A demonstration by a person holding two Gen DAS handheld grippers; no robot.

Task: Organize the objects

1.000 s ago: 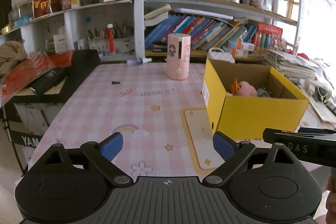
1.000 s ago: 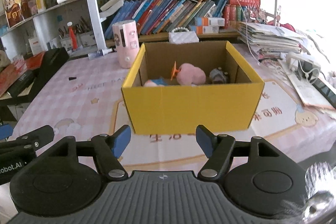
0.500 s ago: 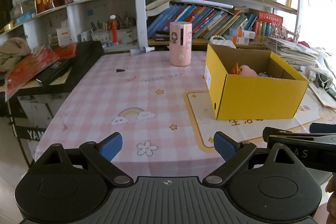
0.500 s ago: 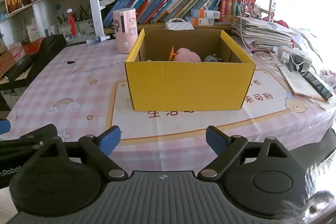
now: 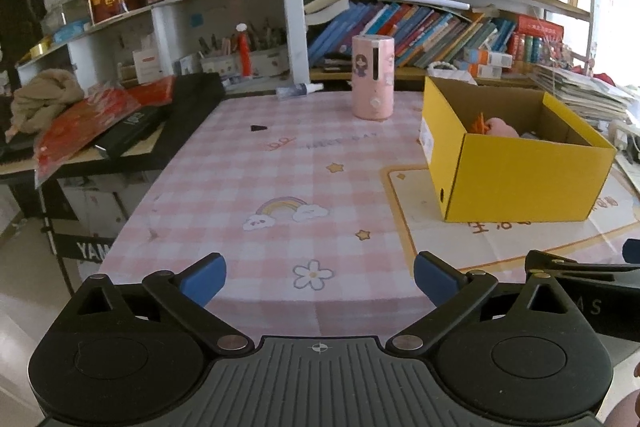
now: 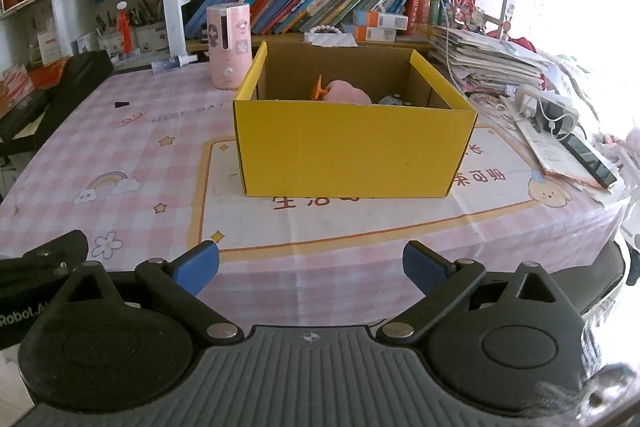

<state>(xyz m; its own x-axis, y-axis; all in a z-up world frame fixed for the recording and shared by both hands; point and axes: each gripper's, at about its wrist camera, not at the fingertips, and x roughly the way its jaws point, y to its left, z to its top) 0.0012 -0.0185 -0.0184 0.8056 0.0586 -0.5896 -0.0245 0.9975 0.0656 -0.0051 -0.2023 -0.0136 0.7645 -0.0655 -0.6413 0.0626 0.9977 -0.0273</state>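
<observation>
the yellow box sits straight ahead of the right gripper, up and rightward of the left gripper; both sets of fingers are opening, nothing between them.

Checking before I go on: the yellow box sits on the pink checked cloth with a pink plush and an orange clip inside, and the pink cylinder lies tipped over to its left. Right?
Not quite. The pink cylinder stands upright on the cloth, behind the yellow box on its left; the right wrist view shows it. The pink plush and orange clip are inside the box as you say.
</observation>
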